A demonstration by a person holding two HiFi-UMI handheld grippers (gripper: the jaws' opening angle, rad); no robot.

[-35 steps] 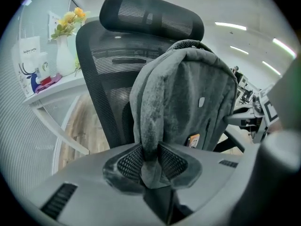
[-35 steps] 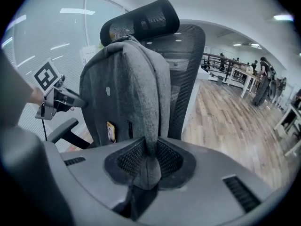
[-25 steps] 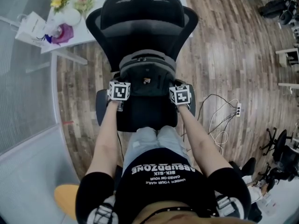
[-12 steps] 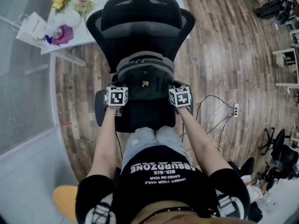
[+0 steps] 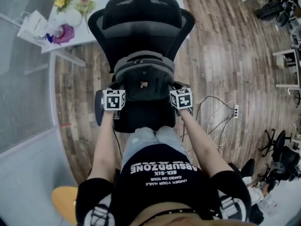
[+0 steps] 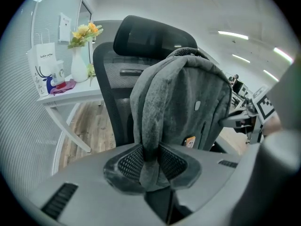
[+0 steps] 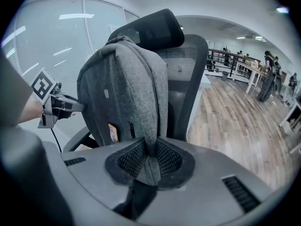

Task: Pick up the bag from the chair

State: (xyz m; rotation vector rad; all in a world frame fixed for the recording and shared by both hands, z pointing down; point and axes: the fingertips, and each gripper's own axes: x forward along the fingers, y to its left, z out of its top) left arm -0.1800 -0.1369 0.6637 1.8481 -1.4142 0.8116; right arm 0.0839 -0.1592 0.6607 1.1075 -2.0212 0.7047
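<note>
- While we look down on it, the chair (image 5: 141, 18) is the largest thing: one black office chair, with its backrest behind the bag.
- One grey bag (image 5: 143, 76) stands upright over the seat, just before the backrest; we cannot tell if its bottom touches the seat.
- Two grippers hold it, one on each side, we think so that the weight is shared. The left gripper (image 6: 149, 161) pinches a fold of grey fabric, with narrow jaws. The right gripper (image 7: 149, 163) pinches the opposite side likewise.
</note>
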